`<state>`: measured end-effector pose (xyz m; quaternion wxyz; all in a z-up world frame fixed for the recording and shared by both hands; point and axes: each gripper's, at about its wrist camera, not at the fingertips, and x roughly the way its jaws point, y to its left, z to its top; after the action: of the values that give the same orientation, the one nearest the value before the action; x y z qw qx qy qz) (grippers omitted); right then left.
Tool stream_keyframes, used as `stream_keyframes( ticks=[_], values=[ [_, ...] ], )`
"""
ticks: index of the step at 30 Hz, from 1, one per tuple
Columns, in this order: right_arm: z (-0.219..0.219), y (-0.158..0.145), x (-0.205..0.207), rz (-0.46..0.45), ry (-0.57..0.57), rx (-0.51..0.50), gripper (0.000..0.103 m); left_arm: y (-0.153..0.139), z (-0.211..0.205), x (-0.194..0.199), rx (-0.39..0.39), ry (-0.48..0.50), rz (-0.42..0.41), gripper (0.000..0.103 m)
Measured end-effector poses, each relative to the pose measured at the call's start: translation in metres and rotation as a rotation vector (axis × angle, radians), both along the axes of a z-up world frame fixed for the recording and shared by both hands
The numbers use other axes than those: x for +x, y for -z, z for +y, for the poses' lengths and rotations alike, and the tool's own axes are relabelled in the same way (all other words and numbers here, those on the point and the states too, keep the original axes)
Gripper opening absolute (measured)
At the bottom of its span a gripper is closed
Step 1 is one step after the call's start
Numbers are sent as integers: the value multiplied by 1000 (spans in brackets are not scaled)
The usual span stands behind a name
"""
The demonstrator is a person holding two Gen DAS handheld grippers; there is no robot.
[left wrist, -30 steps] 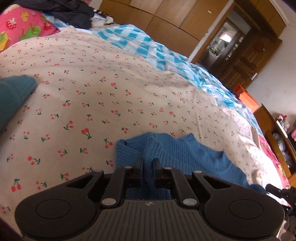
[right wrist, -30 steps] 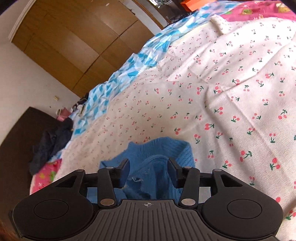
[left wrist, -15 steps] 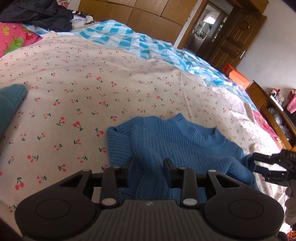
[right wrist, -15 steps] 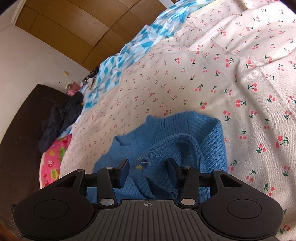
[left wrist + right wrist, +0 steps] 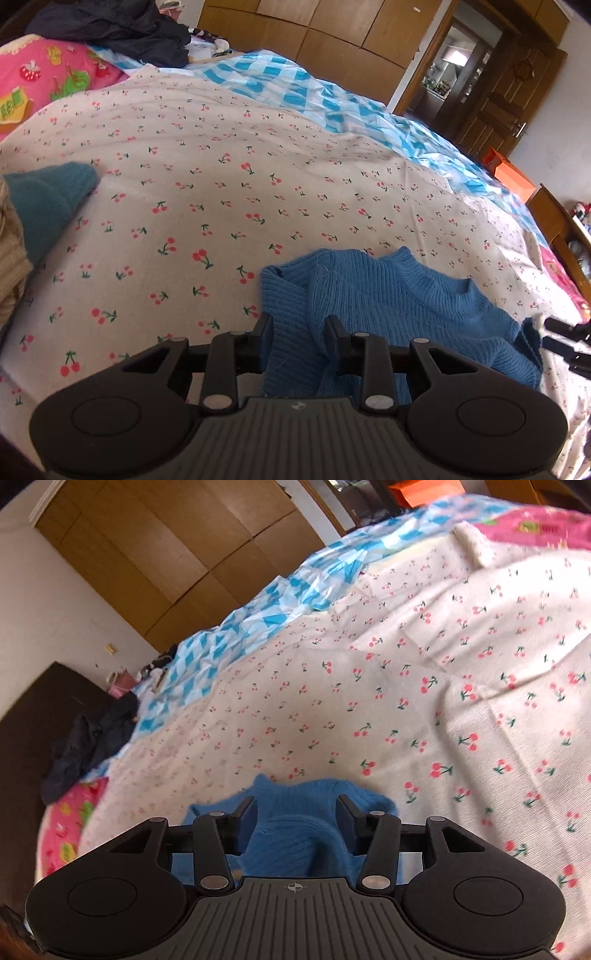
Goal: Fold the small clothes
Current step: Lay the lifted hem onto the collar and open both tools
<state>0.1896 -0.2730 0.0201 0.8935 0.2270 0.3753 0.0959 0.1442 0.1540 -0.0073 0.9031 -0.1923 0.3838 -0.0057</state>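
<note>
A blue knit sweater (image 5: pixel 406 306) lies on the cherry-print bedspread (image 5: pixel 221 203), neck hole away from me, its left side folded over. My left gripper (image 5: pixel 300 332) hovers over that folded edge. Its jaws stand apart and are closing slightly, with fabric lying between them untouched. In the left wrist view my right gripper (image 5: pixel 561 339) sits at the sweater's far right edge. In its own view the right gripper (image 5: pixel 296 808) has a thick bunched fold of the sweater (image 5: pixel 295 834) filling the gap between its fingers.
A teal garment (image 5: pixel 44 206) and a beige striped one (image 5: pixel 9 266) lie at the left. A pink pillow (image 5: pixel 44 81) and dark clothes (image 5: pixel 110 29) are at the bed's head. Behind lie a blue checked sheet (image 5: pixel 314 96), wooden wardrobes and an orange box (image 5: pixel 509 177).
My left gripper let go of the sweater fold it pinched and its jaws spread. The right gripper rolled and shifted, with the sweater fold now bunched closer between its fingers.
</note>
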Motion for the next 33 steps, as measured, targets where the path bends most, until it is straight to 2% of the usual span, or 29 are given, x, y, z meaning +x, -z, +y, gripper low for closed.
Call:
stream_keyframes(
  ticks=[5,10,13,15,16,18,20,21,23,25,30,33],
  values=[
    [6,2,-17,-28,-113,-184,47,-15,-6,-13,35,51,-46,36],
    [42,1,-21,-83,-258,-395,47,-24,-22,-14,63,134,-66,36],
    [62,3,-10,-116,-297,-490,48,-19,-43,-5,156,215,-35,36],
    [70,8,3,-128,-275,-558,51,-14,-53,2,215,218,-20,36],
    [68,9,11,-113,-229,-563,51,-11,-53,6,236,187,-14,36],
    [50,10,29,-37,-123,-460,51,-7,-45,11,226,102,3,36],
    [32,8,31,-15,-107,-329,52,-7,-32,9,152,58,3,36],
    [28,4,26,-35,-133,-307,51,-7,-29,6,130,60,-5,36],
    [32,0,17,-75,-197,-378,51,-9,-27,-2,135,67,-16,36],
    [39,4,14,-69,-245,-456,52,-9,-27,-8,146,63,-20,37],
    [45,19,23,-12,-269,-430,50,-8,-23,-9,104,43,-13,37],
    [43,23,30,22,-222,-404,23,-9,-28,-9,125,58,-16,37]
  ],
)
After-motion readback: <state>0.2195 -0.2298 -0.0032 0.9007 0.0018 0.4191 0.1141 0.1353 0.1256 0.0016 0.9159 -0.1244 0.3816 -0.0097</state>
